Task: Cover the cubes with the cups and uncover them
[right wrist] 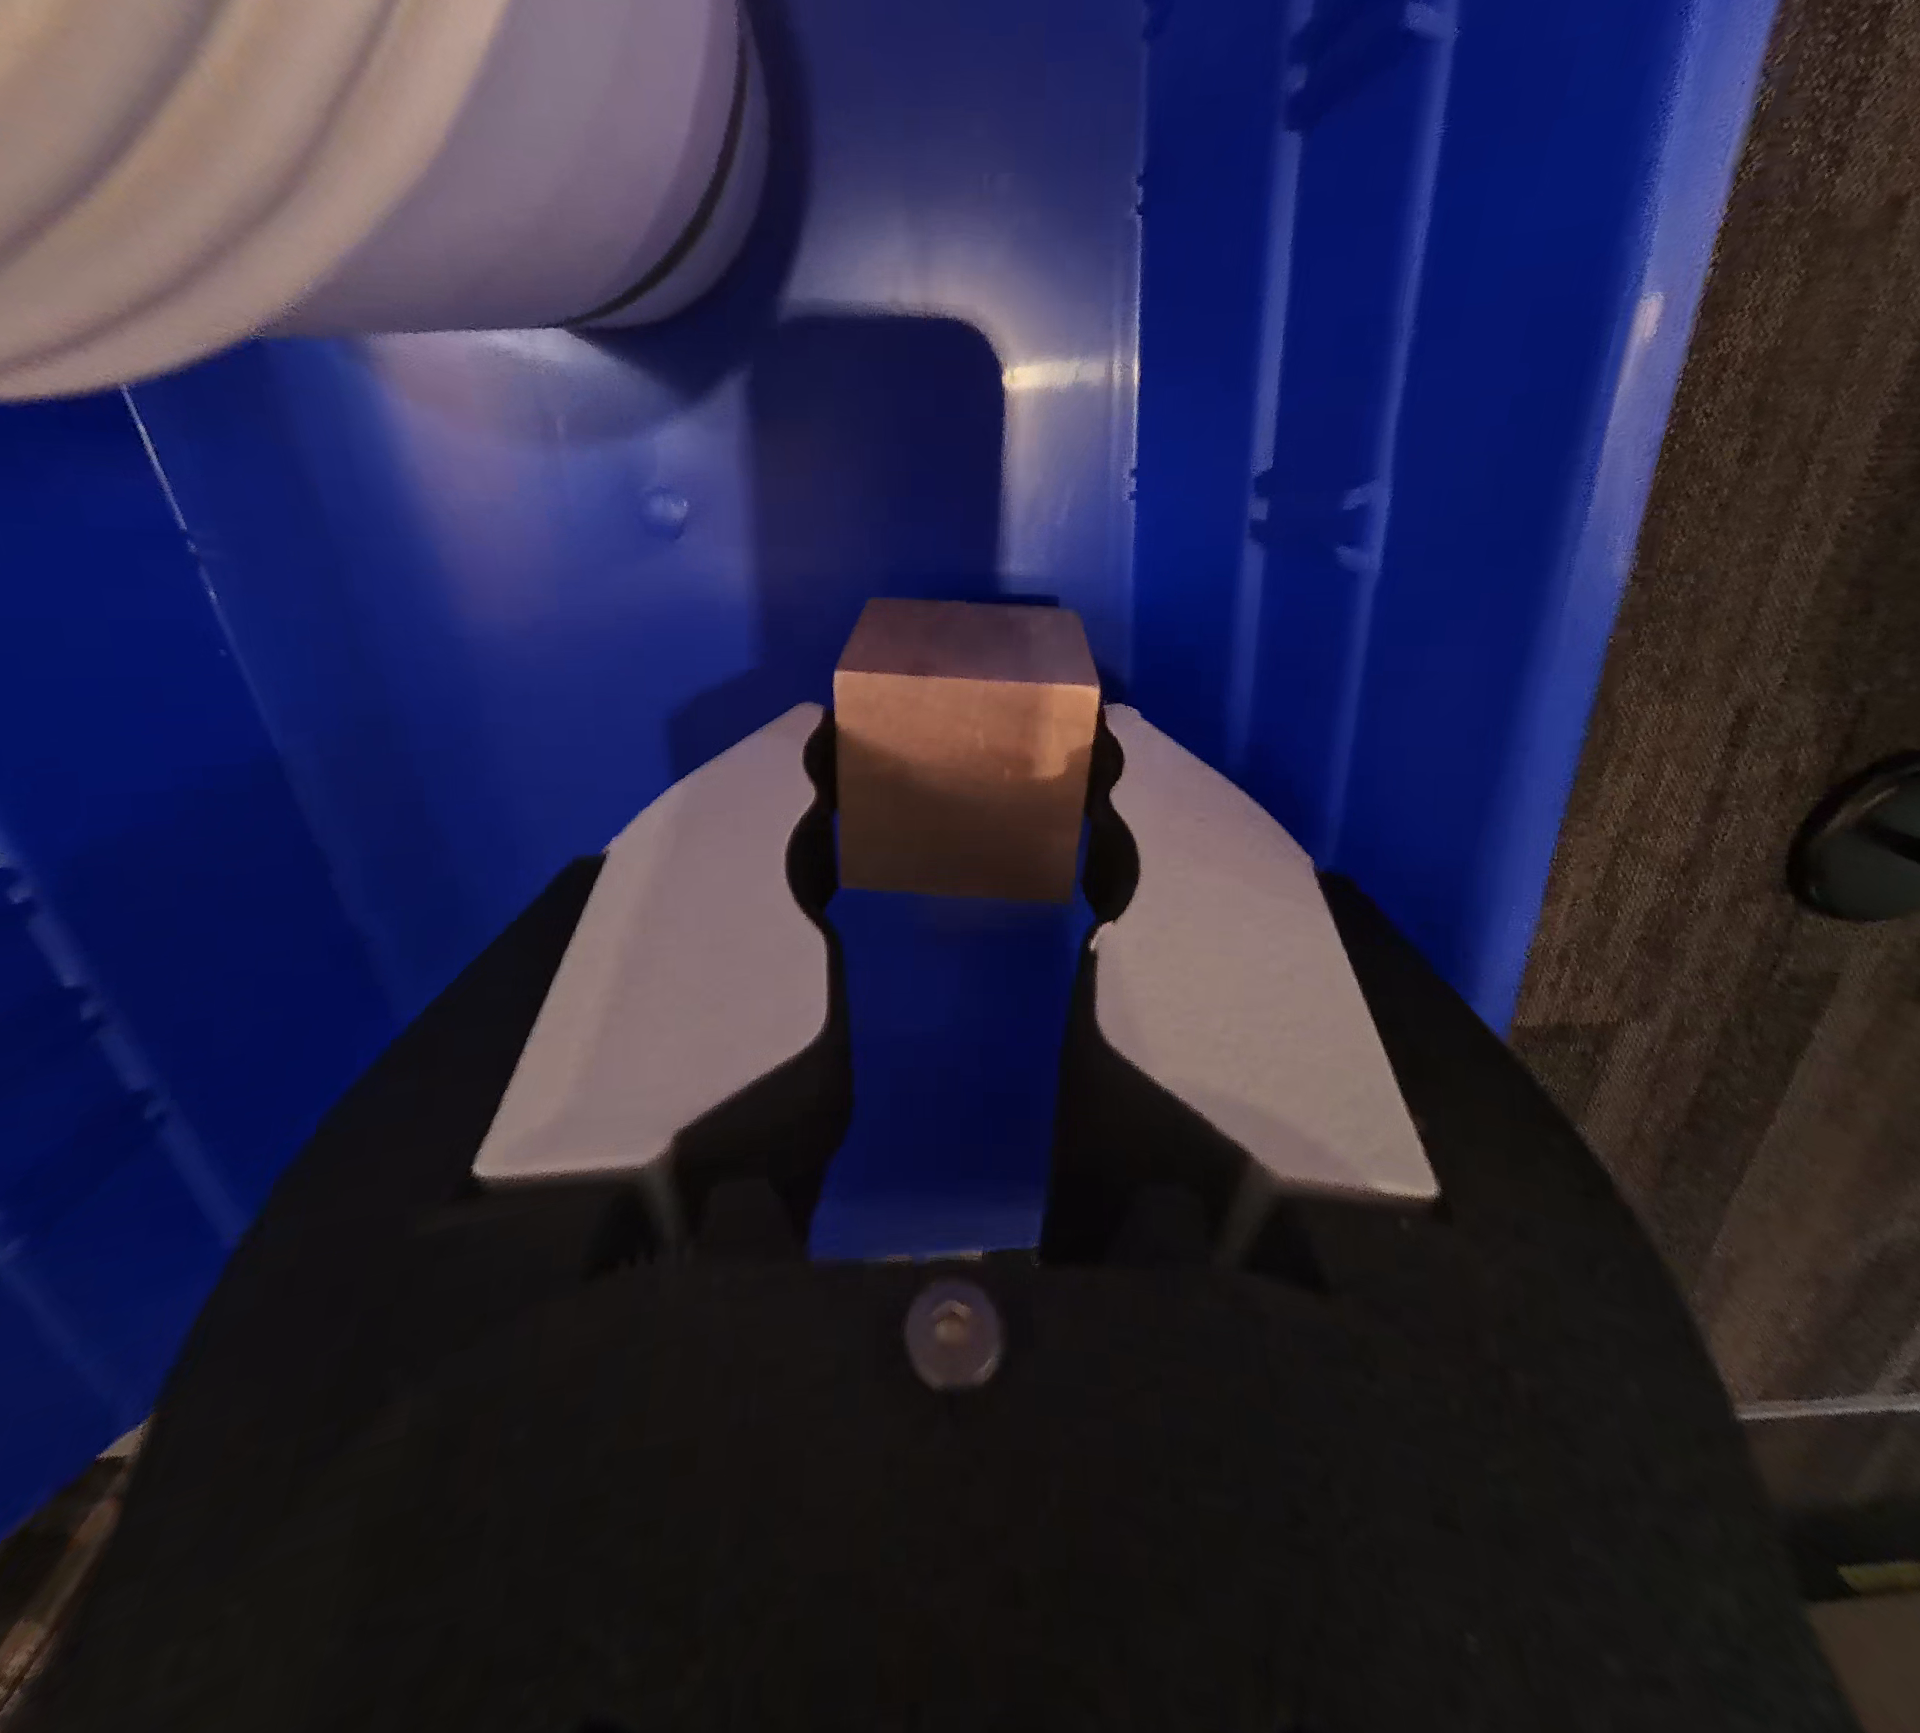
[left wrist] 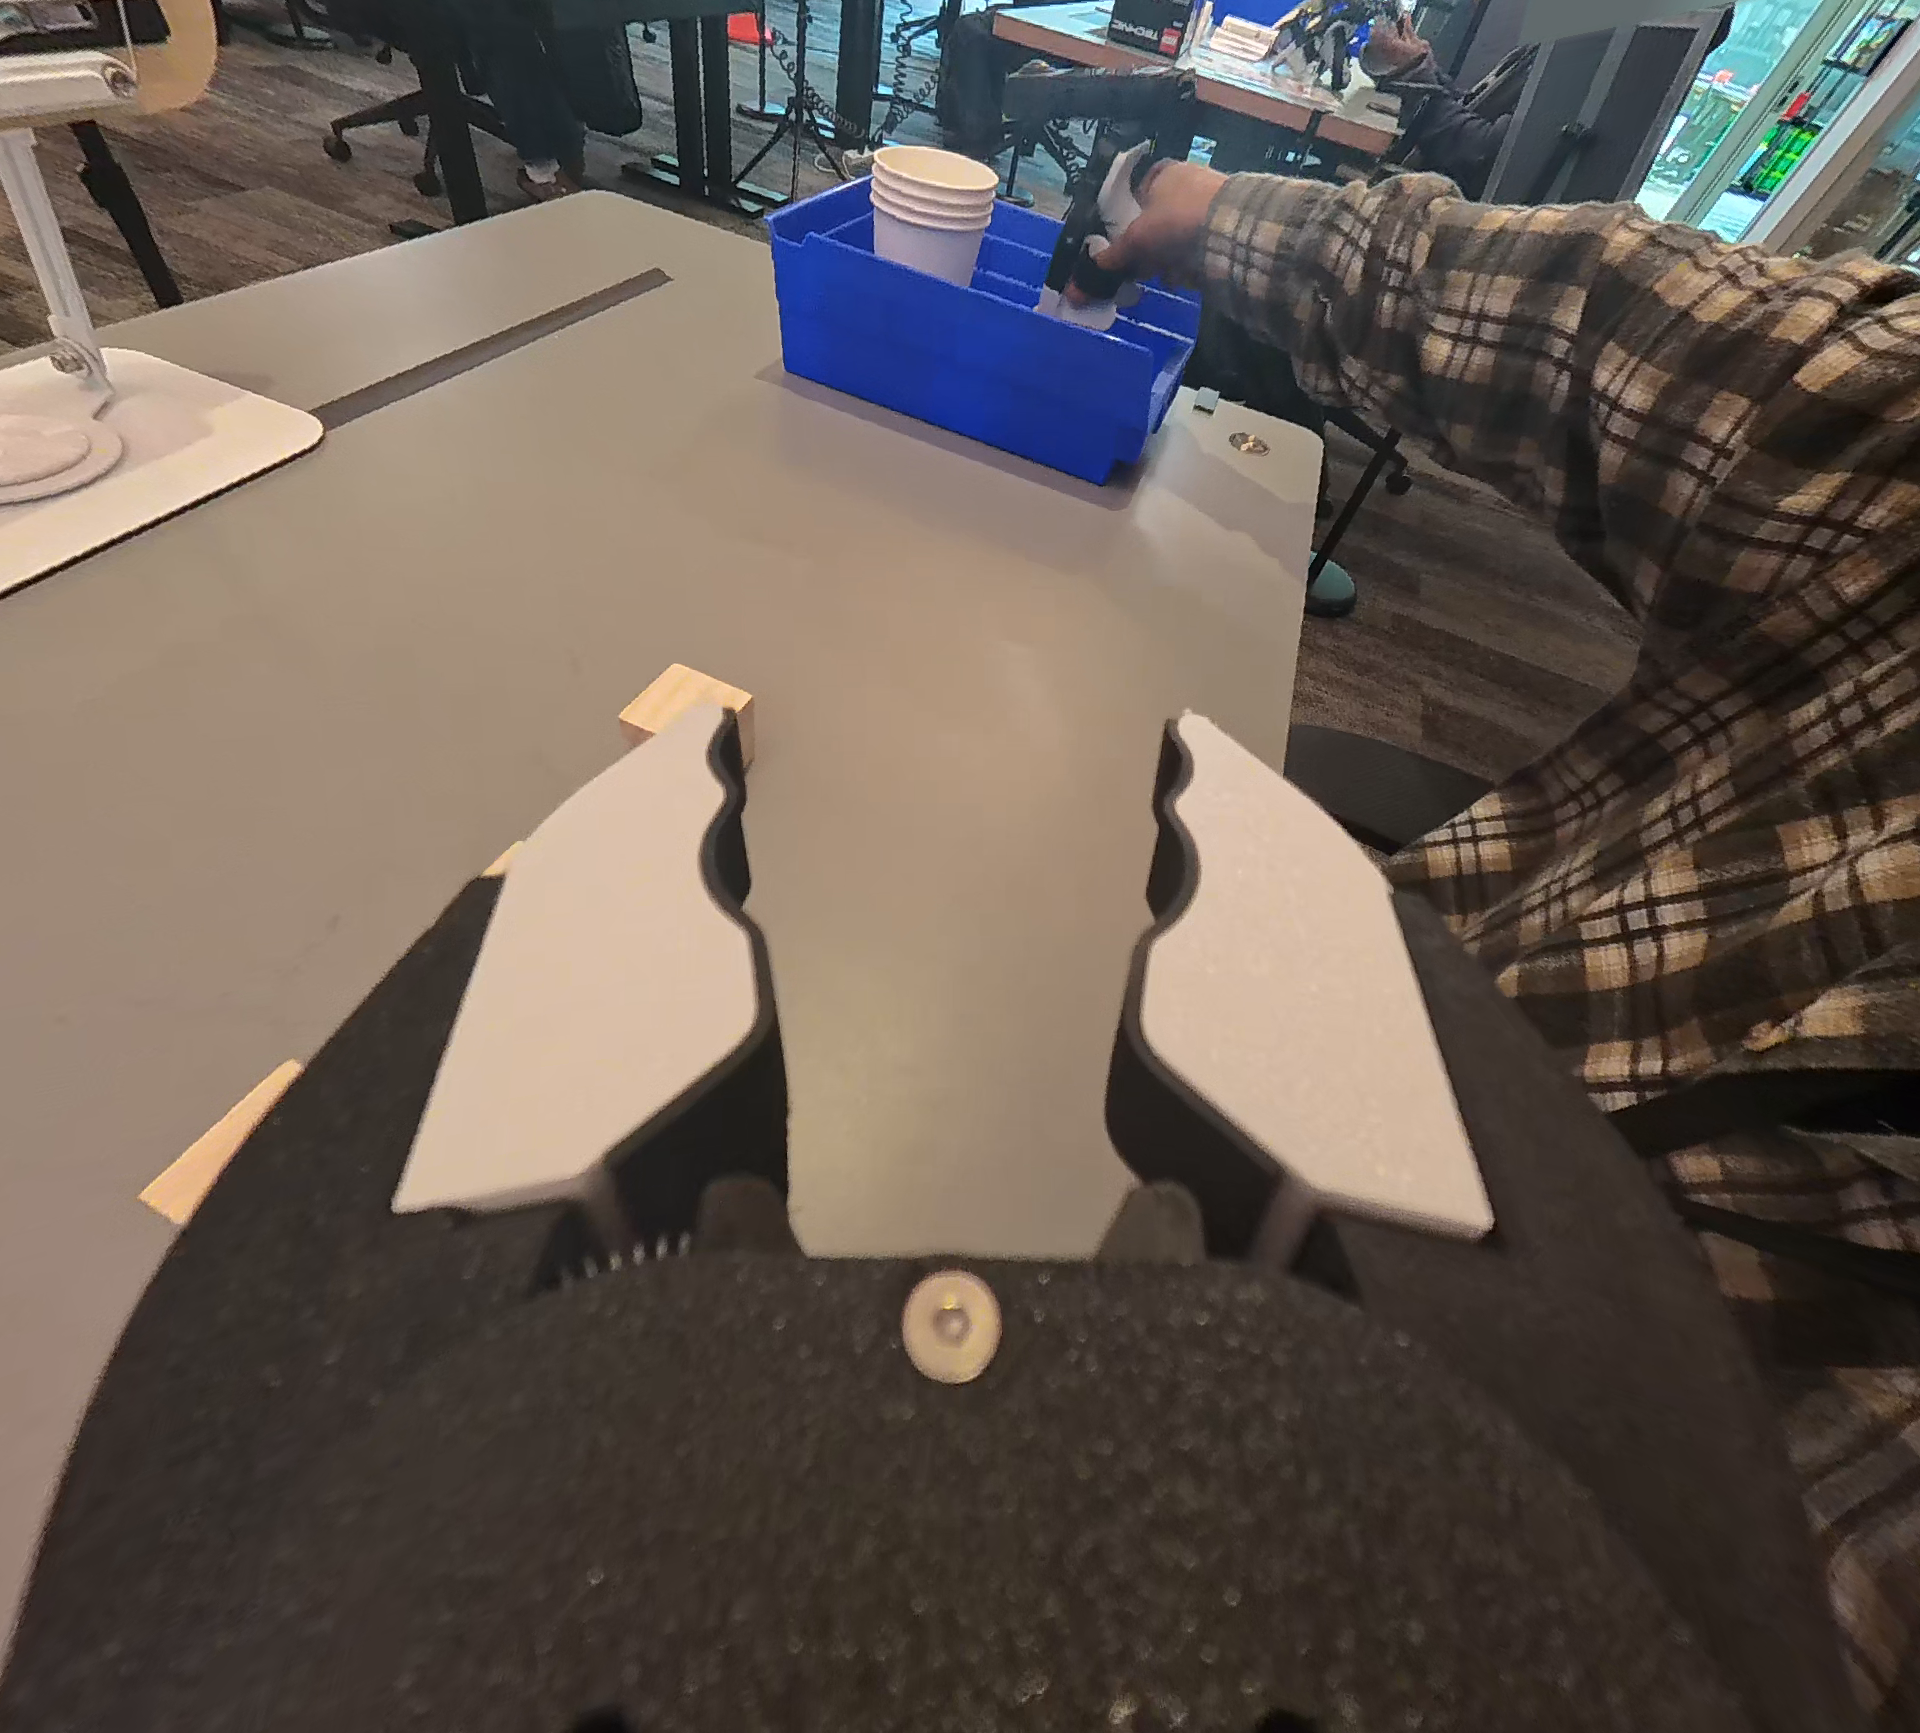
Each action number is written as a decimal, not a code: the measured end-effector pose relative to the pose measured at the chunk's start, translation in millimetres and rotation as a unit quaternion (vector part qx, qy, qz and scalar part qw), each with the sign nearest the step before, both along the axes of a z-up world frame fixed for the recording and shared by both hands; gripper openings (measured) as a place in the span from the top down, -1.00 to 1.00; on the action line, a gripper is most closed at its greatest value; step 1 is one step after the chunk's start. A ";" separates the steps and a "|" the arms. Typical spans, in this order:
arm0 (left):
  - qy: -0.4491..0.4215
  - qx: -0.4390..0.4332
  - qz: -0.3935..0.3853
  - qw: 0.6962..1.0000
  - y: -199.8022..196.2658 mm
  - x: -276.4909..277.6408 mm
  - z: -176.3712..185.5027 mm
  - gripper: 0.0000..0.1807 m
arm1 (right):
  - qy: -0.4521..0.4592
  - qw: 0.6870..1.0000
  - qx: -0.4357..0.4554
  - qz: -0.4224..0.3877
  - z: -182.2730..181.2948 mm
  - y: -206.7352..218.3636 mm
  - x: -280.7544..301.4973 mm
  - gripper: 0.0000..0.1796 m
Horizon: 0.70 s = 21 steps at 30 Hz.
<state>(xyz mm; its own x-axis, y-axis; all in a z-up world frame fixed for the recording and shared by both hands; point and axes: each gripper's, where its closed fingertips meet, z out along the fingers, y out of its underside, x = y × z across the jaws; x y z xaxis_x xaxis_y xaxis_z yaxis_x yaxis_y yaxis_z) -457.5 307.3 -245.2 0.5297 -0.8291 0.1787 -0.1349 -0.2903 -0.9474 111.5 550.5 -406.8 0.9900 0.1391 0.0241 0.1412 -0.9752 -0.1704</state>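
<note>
My left gripper is open and empty, held low over the grey table. A pale wooden cube stands on the table just beyond its left fingertip. A second cube shows partly at the left, behind the gripper body. A stack of white paper cups stands in a blue bin at the far right of the table. My right gripper reaches down into that bin. In the right wrist view the right gripper is shut on a wooden cube near the bin's wall, with the cup stack at the upper left.
A white stand on a white base plate sits at the table's left. A dark strip runs across the far table. A plaid sleeve crosses the right side. The table's right edge drops to carpet. Desks and chairs fill the background.
</note>
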 end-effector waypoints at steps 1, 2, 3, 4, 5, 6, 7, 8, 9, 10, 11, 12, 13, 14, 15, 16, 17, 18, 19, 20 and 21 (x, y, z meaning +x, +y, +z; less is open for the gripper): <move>0.001 -0.001 -0.001 1.000 0.2 0.5 -0.7 0.17 | 0.002 1.000 -0.001 0.001 -1.4 0.8 -0.9 0.50; 0.001 -0.002 -0.001 1.000 0.5 1.0 -1.3 0.17 | 0.002 1.000 -0.004 0.003 -3.1 1.1 -1.4 0.50; 0.002 -0.003 -0.001 1.000 0.7 1.5 -1.8 0.17 | 0.000 1.000 -0.006 0.005 -4.8 1.3 -1.7 0.50; 0.003 -0.003 -0.002 1.000 0.7 1.9 -2.2 0.17 | -0.004 1.000 -0.009 0.008 -6.5 1.1 -1.6 0.50; 0.003 -0.004 -0.003 1.000 0.8 2.3 -2.5 0.17 | -0.008 1.000 -0.012 0.013 -8.3 0.6 -1.4 0.50; 0.003 -0.004 -0.004 1.000 0.6 2.8 -2.5 0.17 | -0.011 1.000 -0.014 0.019 -9.8 -0.1 -1.5 0.50; 0.002 -0.005 -0.005 1.000 0.3 3.1 -2.2 0.17 | -0.013 1.000 -0.014 0.023 -10.3 -0.4 -1.8 0.49; 0.000 -0.005 -0.006 1.000 0.0 3.2 -1.8 0.17 | -0.014 1.000 -0.010 0.025 -8.9 0.3 -2.0 0.36; 0.000 -0.005 -0.006 1.000 -0.3 3.2 -1.2 0.17 | -0.015 1.000 -0.004 0.027 -5.7 0.6 -2.4 0.28; -0.001 -0.004 -0.006 1.000 -0.8 3.1 -0.5 0.17 | -0.015 0.999 0.001 0.031 -0.9 0.4 -3.1 0.23; -0.002 -0.003 -0.007 1.000 -1.3 3.2 0.4 0.17 | -0.016 0.999 0.007 0.036 5.8 -0.7 -3.9 0.20; -0.002 -0.002 -0.007 1.000 -1.9 3.4 1.1 0.17 | -0.014 0.999 0.010 0.040 13.8 -2.8 -5.6 0.17; -0.003 -0.001 -0.008 1.000 -2.8 3.6 1.7 0.17 | -0.012 0.999 0.012 0.042 23.5 -5.9 -7.7 0.13; -0.003 0.000 -0.009 1.000 -3.7 3.8 2.5 0.17 | -0.015 0.999 0.013 0.047 35.2 -9.9 -9.5 0.08; -0.003 0.001 -0.009 1.000 -4.6 4.0 3.2 0.17 | -0.022 0.998 0.015 0.054 49.2 -14.2 -11.2 0.06; -0.002 0.003 -0.009 1.000 -5.5 4.1 4.2 0.17 | -0.032 0.997 0.025 0.062 66.4 -17.1 -13.4 0.03; -0.003 0.005 -0.010 1.000 -6.4 4.0 5.4 0.17 | -0.040 0.996 0.042 0.072 86.4 -18.2 -17.4 0.02; -0.003 0.006 -0.010 1.000 -7.3 3.8 6.7 0.17 | -0.045 0.993 0.062 0.086 107.8 -18.8 -24.5 0.03; -0.002 0.008 -0.009 1.000 -8.0 2.9 8.0 0.17 | -0.049 0.990 0.079 0.105 129.1 -20.0 -34.6 0.05; -0.002 0.010 -0.007 1.000 -8.6 1.5 9.5 0.17 | -0.050 0.985 0.098 0.131 149.3 -20.4 -48.7 0.04; -0.003 0.013 -0.005 1.000 -9.3 -0.3 11.4 0.17 | -0.053 0.978 0.118 0.163 167.6 -20.6 -65.9 0.04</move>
